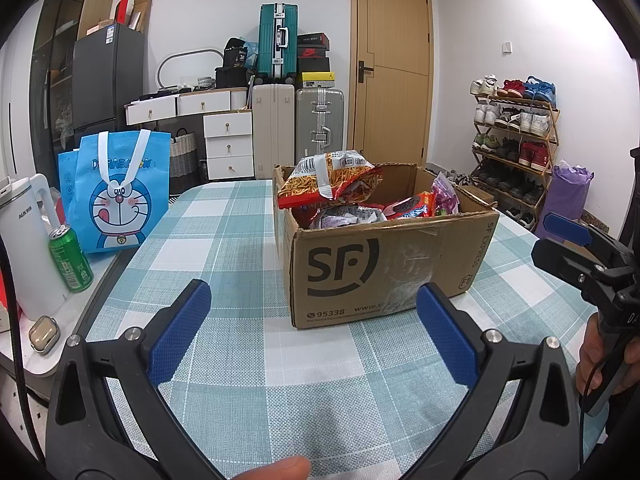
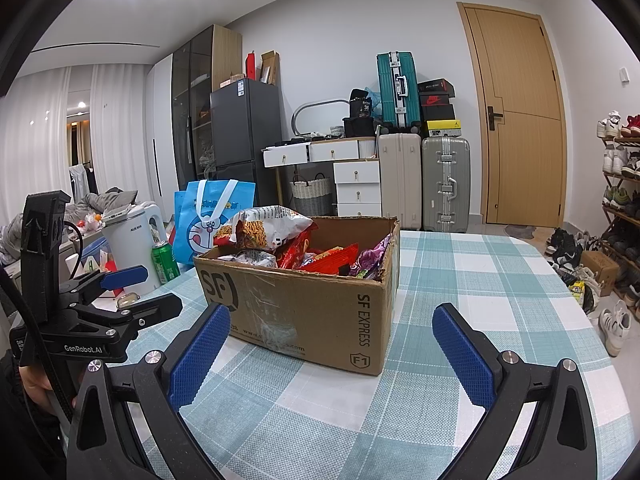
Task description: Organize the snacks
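At frame centre on the checked bench [image 1: 240, 400] sits a cardboard box [image 1: 380, 268] printed "SF", "SF EXPRESS", "95338", holding snack packets [image 1: 332, 186]. Left claw [image 1: 314, 334] and right claw [image 2: 330, 354] both gape apart, empty. A kettle [image 1: 24, 240] at left reads "AUX".

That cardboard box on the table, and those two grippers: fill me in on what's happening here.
A person holds a two-finger gripper in each hand, sorting snacks. The cardboard box sits on the checked tablecloth, packed with snack bags; a bag of stick snacks pokes out on top. The left gripper and right gripper both hover open and empty in front of the box, touching nothing. A blue tote bag, a green can and a white kettle stand off to the left.
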Available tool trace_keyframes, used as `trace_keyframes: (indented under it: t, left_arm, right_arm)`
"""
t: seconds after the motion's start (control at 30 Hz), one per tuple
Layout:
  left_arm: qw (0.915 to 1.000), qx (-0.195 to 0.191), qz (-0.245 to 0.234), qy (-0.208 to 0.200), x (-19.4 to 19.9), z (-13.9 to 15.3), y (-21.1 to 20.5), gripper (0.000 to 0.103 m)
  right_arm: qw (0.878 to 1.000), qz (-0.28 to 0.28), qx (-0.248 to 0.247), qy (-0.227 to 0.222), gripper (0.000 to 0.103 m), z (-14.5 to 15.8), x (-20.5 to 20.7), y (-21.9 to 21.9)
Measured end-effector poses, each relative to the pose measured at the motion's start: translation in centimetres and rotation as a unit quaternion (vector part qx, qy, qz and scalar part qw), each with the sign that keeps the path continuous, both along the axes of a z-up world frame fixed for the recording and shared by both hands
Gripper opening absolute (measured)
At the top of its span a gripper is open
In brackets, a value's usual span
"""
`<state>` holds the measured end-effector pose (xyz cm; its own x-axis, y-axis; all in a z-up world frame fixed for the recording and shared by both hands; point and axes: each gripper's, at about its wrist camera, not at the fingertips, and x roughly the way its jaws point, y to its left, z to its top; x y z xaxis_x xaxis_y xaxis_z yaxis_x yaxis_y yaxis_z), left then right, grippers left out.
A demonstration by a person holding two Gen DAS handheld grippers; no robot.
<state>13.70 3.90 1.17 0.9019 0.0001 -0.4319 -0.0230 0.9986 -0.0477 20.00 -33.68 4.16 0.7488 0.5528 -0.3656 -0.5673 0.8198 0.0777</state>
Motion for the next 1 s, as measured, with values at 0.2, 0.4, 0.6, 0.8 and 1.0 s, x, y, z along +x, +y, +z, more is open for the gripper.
trace_keyframes:
  t: [0.2, 0.4, 0.6, 0.8, 1.0]
  left_arm:
    - [1.0, 0.0, 0.0, 0.0, 0.0, 0.01, 0.0, 0.103]
    - [1.0, 0.0, 0.0, 0.0, 0.0, 0.02, 0.01, 0.103]
    - [1.0, -0.002, 0.0, 0.0, 0.02, 0.02, 0.03, 0.103]
    - [1.0, -0.001, 0.0, 0.0, 0.01, 0.05, 0.04, 0.103]
    - [1.0, -0.001, 0.003, -0.001, 0.02, -0.09, -0.22, 0.103]
  right_arm:
    - [1.0, 0.0, 0.0, 0.0, 0.103, 0.0, 0.0, 0.0]
    - [1.0, 0.0, 0.0, 0.0, 0.103, 0.0, 0.01, 0.0]
    - [1.0, 0.0, 0.0, 0.0, 0.103, 0.01, 0.01, 0.0]
    - [1.0, 0.0, 0.0, 0.0, 0.103, 0.02, 0.01, 0.0]
    - [1.0, 0.0, 0.0, 0.0, 0.103, 0.03, 0.02, -0.01]
